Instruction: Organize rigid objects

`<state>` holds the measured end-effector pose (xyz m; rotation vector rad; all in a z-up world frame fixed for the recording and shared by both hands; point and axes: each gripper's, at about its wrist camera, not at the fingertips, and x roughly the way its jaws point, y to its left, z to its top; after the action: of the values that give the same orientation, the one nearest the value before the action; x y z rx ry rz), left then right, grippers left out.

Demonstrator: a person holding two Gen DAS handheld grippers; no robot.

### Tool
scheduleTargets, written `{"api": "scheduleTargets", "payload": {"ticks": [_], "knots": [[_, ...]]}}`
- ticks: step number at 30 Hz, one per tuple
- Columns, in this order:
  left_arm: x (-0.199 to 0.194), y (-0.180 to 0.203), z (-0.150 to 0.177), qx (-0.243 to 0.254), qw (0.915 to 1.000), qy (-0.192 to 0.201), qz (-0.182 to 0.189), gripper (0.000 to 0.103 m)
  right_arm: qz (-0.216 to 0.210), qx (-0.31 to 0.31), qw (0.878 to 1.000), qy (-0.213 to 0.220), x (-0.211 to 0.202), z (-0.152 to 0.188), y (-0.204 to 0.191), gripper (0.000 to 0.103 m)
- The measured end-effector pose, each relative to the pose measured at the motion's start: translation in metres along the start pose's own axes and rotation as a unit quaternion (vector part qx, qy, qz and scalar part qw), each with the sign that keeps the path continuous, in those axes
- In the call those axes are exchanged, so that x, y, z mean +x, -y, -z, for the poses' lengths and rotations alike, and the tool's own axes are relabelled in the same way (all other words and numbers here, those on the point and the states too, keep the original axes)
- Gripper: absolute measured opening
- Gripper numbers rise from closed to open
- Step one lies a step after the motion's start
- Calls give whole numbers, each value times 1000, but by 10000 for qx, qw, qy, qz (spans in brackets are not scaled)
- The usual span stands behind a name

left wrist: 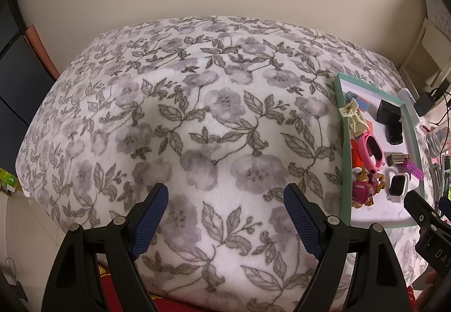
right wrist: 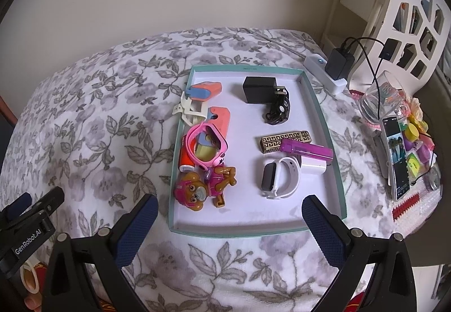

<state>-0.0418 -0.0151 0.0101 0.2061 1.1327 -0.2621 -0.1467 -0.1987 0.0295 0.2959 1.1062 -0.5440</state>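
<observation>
A shallow teal-rimmed tray (right wrist: 324,126) lies on the floral blanket and holds several small objects. On its left side are a pink puppy toy (right wrist: 197,191), pink goggles (right wrist: 208,143) and orange cases (right wrist: 220,117). On its right side are a black charger (right wrist: 259,89), a gold patterned lighter (right wrist: 284,140), a purple stick (right wrist: 307,149) and a white smartwatch (right wrist: 279,176). My right gripper (right wrist: 229,224) is open and empty, just in front of the tray. My left gripper (left wrist: 225,213) is open and empty over bare blanket, left of the tray (left wrist: 344,148).
A power strip with a black adapter (right wrist: 338,64), a glass (right wrist: 380,95), a phone (right wrist: 397,160) and colourful clutter lie right of the tray. A white shelf (right wrist: 417,13) stands at the back right. The bed meets a beige wall behind.
</observation>
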Motion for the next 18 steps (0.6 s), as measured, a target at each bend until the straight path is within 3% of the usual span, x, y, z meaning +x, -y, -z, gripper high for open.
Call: {"api": "scheduleTargets", "payload": {"ticks": [18], "knots": [[-1, 4, -3, -39, 10000, 39, -22, 85, 11, -80, 10000, -5, 0, -4, 0, 103]]}}
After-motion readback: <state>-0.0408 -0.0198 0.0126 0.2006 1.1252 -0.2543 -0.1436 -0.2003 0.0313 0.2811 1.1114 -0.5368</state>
